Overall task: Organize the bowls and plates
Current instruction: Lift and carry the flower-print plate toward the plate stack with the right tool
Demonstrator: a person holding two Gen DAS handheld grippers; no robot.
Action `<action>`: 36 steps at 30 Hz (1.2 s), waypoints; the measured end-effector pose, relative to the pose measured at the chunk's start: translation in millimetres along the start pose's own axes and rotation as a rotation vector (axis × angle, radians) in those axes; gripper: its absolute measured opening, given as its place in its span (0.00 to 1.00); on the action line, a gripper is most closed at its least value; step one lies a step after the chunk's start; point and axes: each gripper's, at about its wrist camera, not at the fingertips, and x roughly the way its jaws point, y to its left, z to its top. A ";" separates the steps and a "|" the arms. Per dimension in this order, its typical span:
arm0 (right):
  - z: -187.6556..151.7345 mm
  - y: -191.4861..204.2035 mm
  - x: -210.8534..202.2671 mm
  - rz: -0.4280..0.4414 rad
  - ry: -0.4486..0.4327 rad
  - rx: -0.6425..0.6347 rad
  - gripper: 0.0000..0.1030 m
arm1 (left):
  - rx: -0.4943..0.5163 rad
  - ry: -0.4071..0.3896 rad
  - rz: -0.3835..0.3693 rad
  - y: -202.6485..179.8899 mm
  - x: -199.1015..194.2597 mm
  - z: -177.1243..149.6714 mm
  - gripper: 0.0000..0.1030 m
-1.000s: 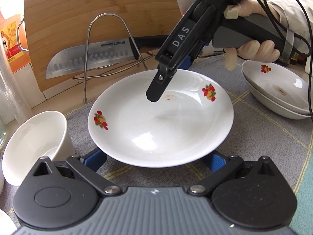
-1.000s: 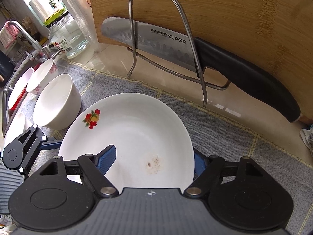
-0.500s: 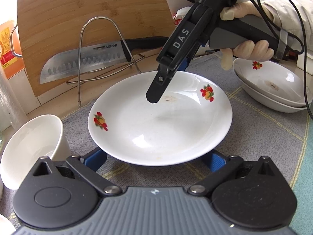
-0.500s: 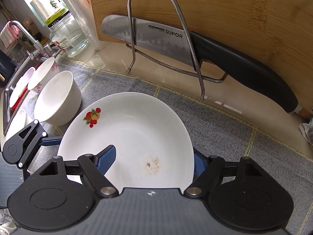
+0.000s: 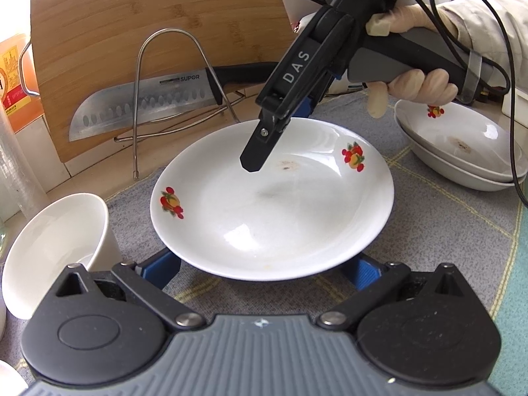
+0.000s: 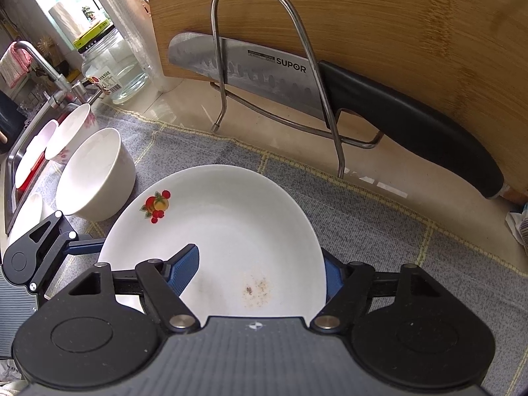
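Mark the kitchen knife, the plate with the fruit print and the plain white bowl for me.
Knife [image 6: 264, 69]: right wrist view, on the blade.
Plate [image 5: 280, 214]: left wrist view, on the bare middle of the dish.
Bowl [image 6: 95, 171]: right wrist view, on the inside wall.

A plate [image 5: 274, 211] sits on the mat [image 5: 445, 231] in the middle. To its left stands a bowl [image 5: 56, 247]; to its right, two stacked plates [image 5: 462, 151]. Behind it a wire rack [image 5: 171, 76] holds a knife [image 5: 148, 102] that leans on a cutting board [image 5: 132, 33]. One gripper finger [image 6: 183, 269] lies over the plate's inside, the other [image 6: 331, 277] outside its rim.
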 end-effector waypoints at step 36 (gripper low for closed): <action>-75.5 5.8 -97.7 -0.092 -0.134 0.108 0.78 | 0.164 -0.044 -0.117 -51.5 -42.5 37.3 1.00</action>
